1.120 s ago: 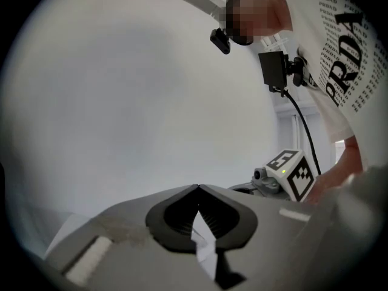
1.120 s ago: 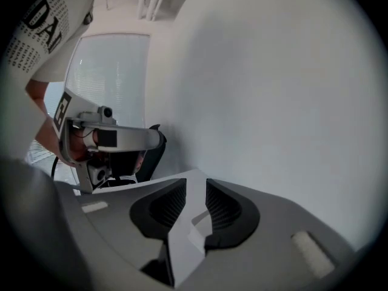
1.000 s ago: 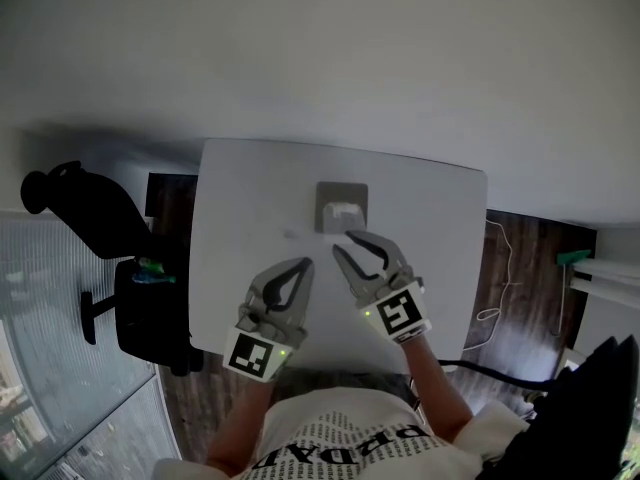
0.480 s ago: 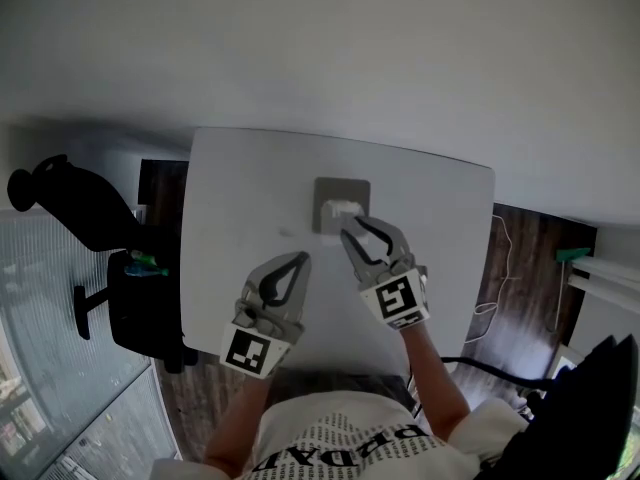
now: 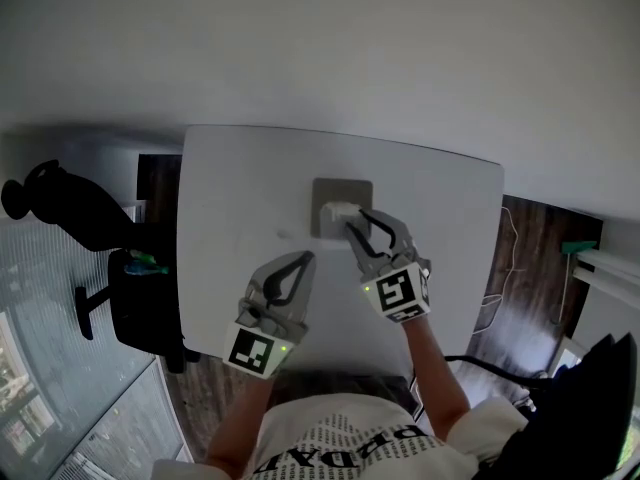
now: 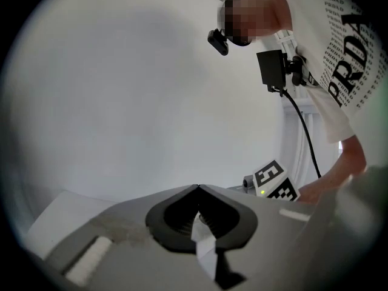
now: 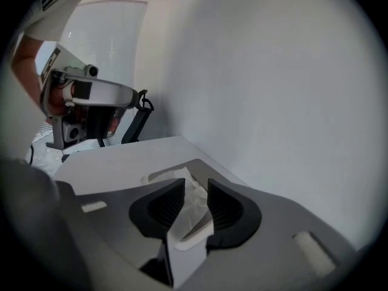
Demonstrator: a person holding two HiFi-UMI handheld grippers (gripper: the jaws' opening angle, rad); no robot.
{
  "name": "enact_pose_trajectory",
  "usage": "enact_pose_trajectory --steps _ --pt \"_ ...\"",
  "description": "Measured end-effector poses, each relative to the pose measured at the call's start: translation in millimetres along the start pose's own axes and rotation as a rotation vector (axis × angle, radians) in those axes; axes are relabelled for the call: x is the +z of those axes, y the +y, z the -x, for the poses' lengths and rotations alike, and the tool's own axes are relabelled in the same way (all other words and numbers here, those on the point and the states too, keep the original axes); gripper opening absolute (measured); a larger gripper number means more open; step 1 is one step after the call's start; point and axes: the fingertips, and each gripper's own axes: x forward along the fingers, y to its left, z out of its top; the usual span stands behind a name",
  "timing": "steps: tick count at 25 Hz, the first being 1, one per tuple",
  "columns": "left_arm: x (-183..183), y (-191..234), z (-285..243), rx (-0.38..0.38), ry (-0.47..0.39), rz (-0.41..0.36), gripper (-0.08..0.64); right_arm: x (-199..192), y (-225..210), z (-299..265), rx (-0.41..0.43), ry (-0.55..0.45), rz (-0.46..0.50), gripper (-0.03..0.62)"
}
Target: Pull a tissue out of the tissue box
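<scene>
While the person leans over a white counter [image 5: 250, 188], the head view shows a flat grey tissue box [image 5: 358, 193] lying near the counter's middle, a little nearer the far edge, with its opening facing up. From above the box looks almost square, so its long axis cannot be told. A white tissue [image 5: 336, 209] pokes up out of the opening. The right claw [image 5: 357, 220] reaches in from the near edge on an outstretched forearm. It points away from the person and slants down, with its tips over the box at the tissue. The left claw [image 5: 306, 258] hovers closer to the near edge, to the left of the box and apart from it, pointing toward the far edge.

In the left gripper view, the left claw [image 6: 198, 188] is closed, its tips meeting with nothing between them. It points almost level at a pale wall [image 6: 151, 90].

In the right gripper view, the right claw [image 7: 195, 183] stands open, its jaws having just been widening. The crumpled tissue [image 7: 193, 196] rises between the ribbed pads, which are not clamped on it. The grey top of the tissue box [image 7: 203, 164] lies directly under and beyond the tips.
</scene>
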Motion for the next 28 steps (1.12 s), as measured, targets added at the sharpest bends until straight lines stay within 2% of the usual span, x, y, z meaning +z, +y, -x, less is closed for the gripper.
enact_pose_trajectory --steps 13,16,18,28 --pt "-11.8 4.4 -3.3 0.002 0.02 0.031 -0.009 -9.6 -4.1 -17.7 0.006 0.013 0.011 0.109" --pt "-12.4 0.4 -4.8 -0.006 0.019 0.033 -0.009 -10.9 -9.2 -17.2 -0.02 0.026 0.017 0.03" --pt "-12.2 -2.2 -4.9 -0.012 0.021 0.037 -0.009 -10.8 -10.2 -16.4 -0.025 0.025 0.011 0.012" --pt "-10.9 -4.8 -2.9 -0.02 0.02 0.038 -0.008 -4.6 -8.6 -8.1 -0.022 0.0 -0.002 0.008"
